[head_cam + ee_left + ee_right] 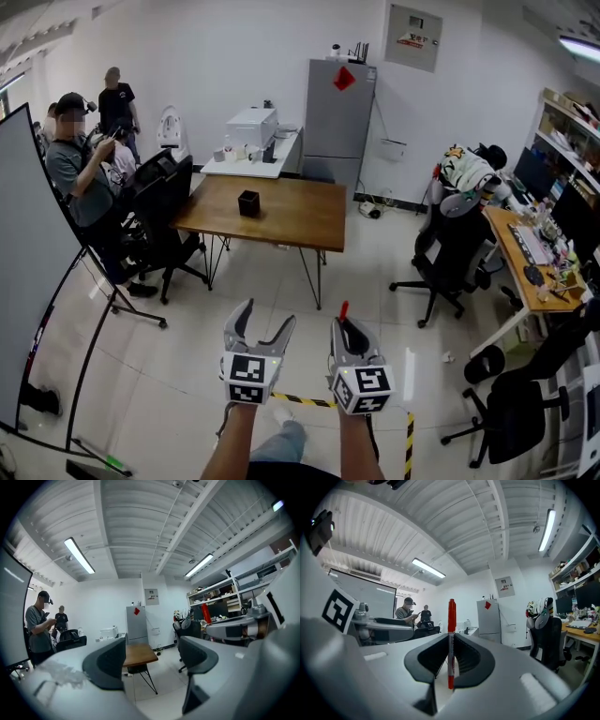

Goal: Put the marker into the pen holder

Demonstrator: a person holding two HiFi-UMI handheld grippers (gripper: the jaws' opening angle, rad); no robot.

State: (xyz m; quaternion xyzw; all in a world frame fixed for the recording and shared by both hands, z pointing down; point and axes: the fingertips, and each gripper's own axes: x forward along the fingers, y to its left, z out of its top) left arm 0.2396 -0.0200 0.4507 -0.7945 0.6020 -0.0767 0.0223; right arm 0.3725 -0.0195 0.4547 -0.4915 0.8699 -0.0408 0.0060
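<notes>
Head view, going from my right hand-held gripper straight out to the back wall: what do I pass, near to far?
Right hand-held gripper shut on the red marker → wooden table → black pen holder standing on it → grey refrigerator at the back wall.

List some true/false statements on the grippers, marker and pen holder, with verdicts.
1. The right gripper is shut on the marker. True.
2. The left gripper holds a pen. False: its jaws stand apart, nothing between them.
3. The pen holder stands on the floor. False: it stands on the wooden table.
4. The marker stands upright between the right gripper's jaws. True.
</notes>
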